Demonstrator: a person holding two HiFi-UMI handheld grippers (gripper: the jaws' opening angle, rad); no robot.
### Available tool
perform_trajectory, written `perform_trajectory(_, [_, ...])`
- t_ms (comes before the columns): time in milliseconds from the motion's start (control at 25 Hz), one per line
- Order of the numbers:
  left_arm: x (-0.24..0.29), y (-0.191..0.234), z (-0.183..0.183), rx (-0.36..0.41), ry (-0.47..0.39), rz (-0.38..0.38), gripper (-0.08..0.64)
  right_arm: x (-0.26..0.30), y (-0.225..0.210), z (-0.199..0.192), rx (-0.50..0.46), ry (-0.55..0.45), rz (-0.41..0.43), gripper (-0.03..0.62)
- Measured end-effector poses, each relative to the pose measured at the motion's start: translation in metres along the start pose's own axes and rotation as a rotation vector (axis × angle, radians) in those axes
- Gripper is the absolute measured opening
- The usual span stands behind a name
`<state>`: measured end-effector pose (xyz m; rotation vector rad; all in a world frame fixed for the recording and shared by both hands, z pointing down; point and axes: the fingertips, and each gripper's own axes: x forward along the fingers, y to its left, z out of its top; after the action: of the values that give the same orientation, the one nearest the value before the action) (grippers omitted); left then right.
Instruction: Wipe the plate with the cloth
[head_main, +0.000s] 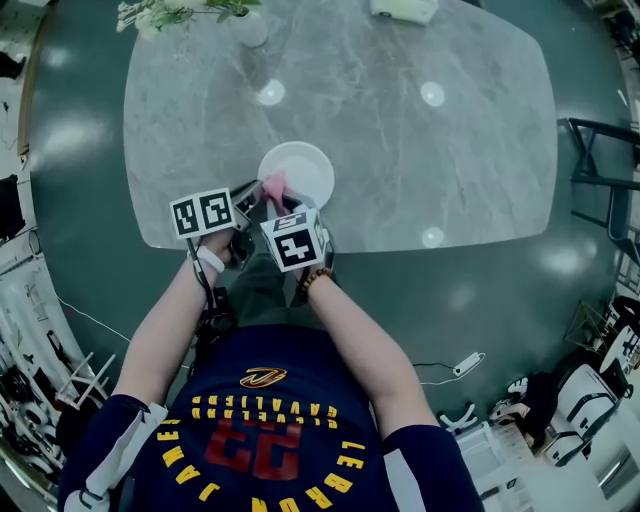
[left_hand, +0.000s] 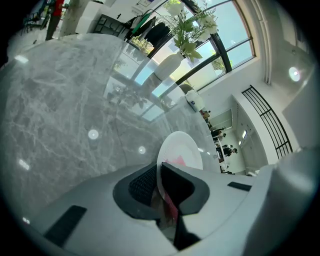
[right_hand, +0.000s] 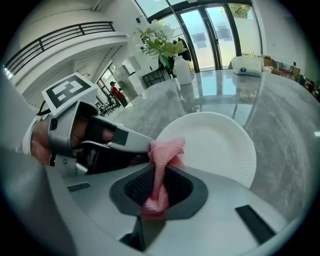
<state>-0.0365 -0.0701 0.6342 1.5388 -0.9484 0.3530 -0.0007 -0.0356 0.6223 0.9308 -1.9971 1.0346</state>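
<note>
A white plate (head_main: 300, 168) lies on the marble table (head_main: 440, 170) near its front edge. My left gripper (head_main: 250, 196) is shut on the plate's near-left rim; in the left gripper view the thin rim (left_hand: 159, 172) runs between the jaws of my left gripper (left_hand: 161, 189). My right gripper (head_main: 276, 203) is shut on a pink cloth (head_main: 273, 185). In the right gripper view the cloth (right_hand: 161, 165) stands bunched up out of my right gripper (right_hand: 159, 184) and its top lies over the plate's (right_hand: 215, 145) near-left edge, right beside the left gripper's tip (right_hand: 142, 146).
A white vase with flowers (head_main: 248, 26) stands at the table's far left, and a white box (head_main: 404, 9) at the far edge. A black chair frame (head_main: 603, 170) stands to the right of the table. My body is close against the front edge.
</note>
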Motion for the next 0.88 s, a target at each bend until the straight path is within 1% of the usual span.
perform_trajectory(160, [0.001, 0.004, -0.001, -0.007, 0.003, -0.006, 0.034, -0.005, -0.018, -0.003, 0.011, 0.001, -0.027, 0.046])
perform_trajectory(400, [0.001, 0.001, -0.001, -0.003, 0.010, -0.002, 0.034, -0.032, -0.072, -0.007, 0.081, -0.029, -0.123, 0.046])
perform_trajectory(560, [0.001, 0.003, -0.001, 0.002, 0.014, -0.001, 0.034, -0.046, -0.094, -0.007, 0.111, -0.060, -0.170, 0.046])
perform_trajectory(680, [0.002, 0.002, -0.002, 0.003, 0.014, 0.002, 0.034, -0.054, -0.105, -0.008, 0.136, -0.075, -0.199, 0.046])
perform_trajectory(760, [0.001, 0.001, -0.003, -0.010, 0.009, 0.002, 0.034, -0.062, -0.107, -0.006, 0.150, -0.092, -0.208, 0.046])
perform_trajectory(880, [0.000, -0.001, -0.002, -0.033, -0.006, -0.006, 0.034, -0.070, -0.094, 0.004, 0.137, -0.133, -0.186, 0.046])
